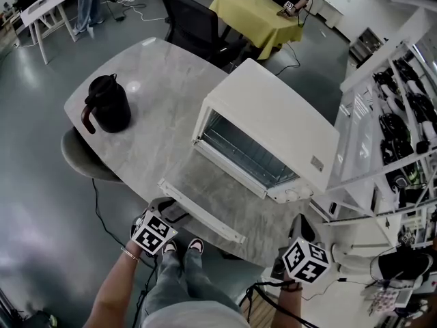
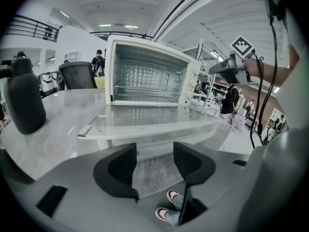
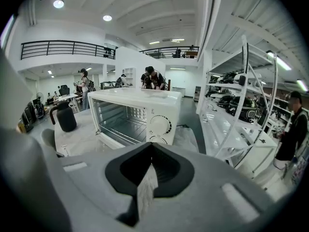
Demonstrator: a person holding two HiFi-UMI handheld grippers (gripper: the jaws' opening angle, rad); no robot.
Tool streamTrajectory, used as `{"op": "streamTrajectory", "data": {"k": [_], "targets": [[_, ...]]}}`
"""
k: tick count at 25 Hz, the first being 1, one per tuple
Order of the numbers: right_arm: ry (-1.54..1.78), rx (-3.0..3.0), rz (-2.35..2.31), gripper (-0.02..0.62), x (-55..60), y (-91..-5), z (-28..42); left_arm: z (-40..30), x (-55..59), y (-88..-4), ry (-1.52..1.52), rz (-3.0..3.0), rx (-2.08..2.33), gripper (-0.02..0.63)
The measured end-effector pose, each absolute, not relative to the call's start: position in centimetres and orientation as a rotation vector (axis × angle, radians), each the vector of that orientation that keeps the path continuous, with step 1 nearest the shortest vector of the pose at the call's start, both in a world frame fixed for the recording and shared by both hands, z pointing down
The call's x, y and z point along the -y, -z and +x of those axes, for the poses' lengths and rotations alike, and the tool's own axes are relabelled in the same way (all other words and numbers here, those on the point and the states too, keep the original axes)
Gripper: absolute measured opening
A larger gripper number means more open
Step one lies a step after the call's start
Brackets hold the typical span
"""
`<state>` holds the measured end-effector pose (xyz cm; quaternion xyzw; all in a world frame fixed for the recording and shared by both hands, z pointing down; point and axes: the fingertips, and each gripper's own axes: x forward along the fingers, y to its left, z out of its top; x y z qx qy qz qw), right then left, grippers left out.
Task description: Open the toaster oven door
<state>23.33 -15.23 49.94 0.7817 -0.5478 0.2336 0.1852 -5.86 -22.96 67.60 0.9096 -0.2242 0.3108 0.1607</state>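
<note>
The white toaster oven (image 1: 273, 118) stands on the marble table (image 1: 157, 94). Its glass door (image 1: 208, 193) lies folded down flat, with the handle (image 1: 201, 212) toward me and the wire-rack cavity exposed. My left gripper (image 1: 158, 214) hovers at the table's near edge, just short of the handle's left end. In the left gripper view that gripper (image 2: 155, 161) is open and empty, with the door (image 2: 154, 117) right ahead. My right gripper (image 1: 302, 234) hangs off the table, right of the oven. Its jaws are shut (image 3: 152, 151) on nothing, facing the oven (image 3: 140, 115).
A black kettle (image 1: 108, 104) sits on the table's left side. Under that corner is a grey seat (image 1: 78, 156). White shelving with gear (image 1: 389, 115) stands close on the right. Behind the table are a black chair (image 1: 194, 26) and a yellow-clothed table (image 1: 256, 16).
</note>
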Motion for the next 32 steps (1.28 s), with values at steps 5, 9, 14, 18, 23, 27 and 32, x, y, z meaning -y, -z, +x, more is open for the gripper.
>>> {"op": "streamTrajectory", "data": {"k": [5, 9, 14, 18, 23, 27, 32], "targets": [[-0.665, 1.531, 2.207, 0.006, 14.8, -50.1, 23.8, -5.9, 23.2, -68.0, -0.893, 2.592, 0.656, 0.238], [-0.672, 1.522, 2.210, 0.005, 14.5, -50.2, 24.0, -5.8, 23.1, -68.5, -0.898, 2.588, 0.654, 0.238], [-0.681, 1.515, 2.208, 0.005, 14.2, -50.5, 24.2, -5.9, 23.0, -69.2, -0.921, 2.563, 0.652, 0.238], [-0.689, 1.509, 2.209, 0.006, 14.0, -50.7, 24.5, -5.8, 23.0, -69.3, -0.931, 2.570, 0.657, 0.238], [-0.699, 1.514, 2.205, 0.005, 14.2, -51.0, 24.4, -6.1, 22.8, -69.6, -0.940, 2.549, 0.644, 0.238], [-0.708, 1.524, 2.202, 0.005, 14.4, -51.4, 24.3, -6.5, 22.4, -69.7, -0.927, 2.517, 0.629, 0.238], [-0.724, 1.557, 2.204, 0.006, 15.5, -51.7, 23.9, -7.1, 21.2, -67.1, -0.912, 2.516, 0.609, 0.238]]}}
